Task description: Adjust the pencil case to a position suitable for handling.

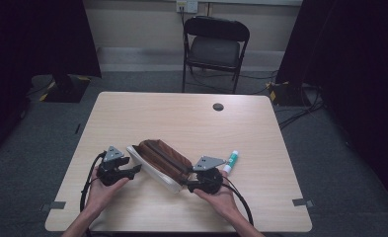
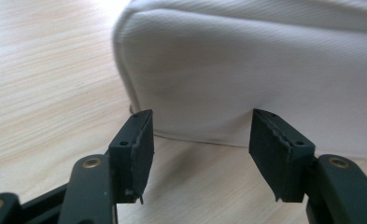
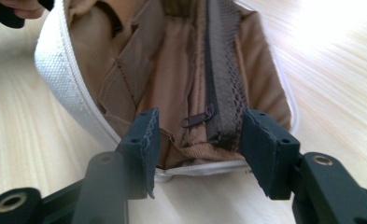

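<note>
Currently both claws gape, holding nothing: left gripper [image 1: 132, 172] and right gripper [image 1: 187, 183] flank the open pencil case [image 1: 159, 160] lying between them on the pale wood table [image 1: 181, 118]. Glue stick [image 1: 231, 161] sits just beyond the right claw; folding chair [image 1: 215, 47] and grey carpet [image 1: 329, 163] further off.

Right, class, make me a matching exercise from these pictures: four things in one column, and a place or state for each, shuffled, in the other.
Things:
1. pencil case
2. glue stick
3. folding chair
4. left hand-held gripper

Places or states:
A. on the floor beyond the table's far edge
B. lying unzipped, brown lining showing
C. jaws apart at the white outer side of the case
D. lying on the table beside the right hand-held gripper

Pairs: 1-B, 2-D, 3-A, 4-C
</note>
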